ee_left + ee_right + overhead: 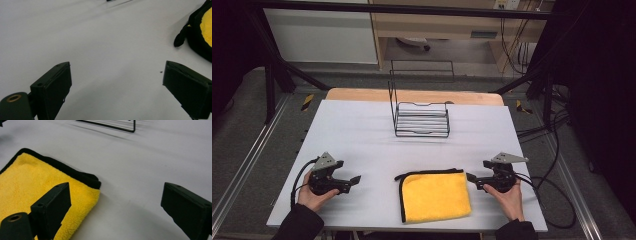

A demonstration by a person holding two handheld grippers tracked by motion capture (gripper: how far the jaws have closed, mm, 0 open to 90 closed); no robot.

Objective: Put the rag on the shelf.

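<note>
- Left tool rests on the desk, jaws apart, nothing between them.
- Yellow cloth lies flat near the desk's front edge, between both tools.
- Right tool sits just beside the cloth's corner, jaws apart and empty.

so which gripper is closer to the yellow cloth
The right gripper: its tips nearly reach the yellow cloth at its right edge. The left gripper stands apart, with bare table between it and the cloth.
</note>
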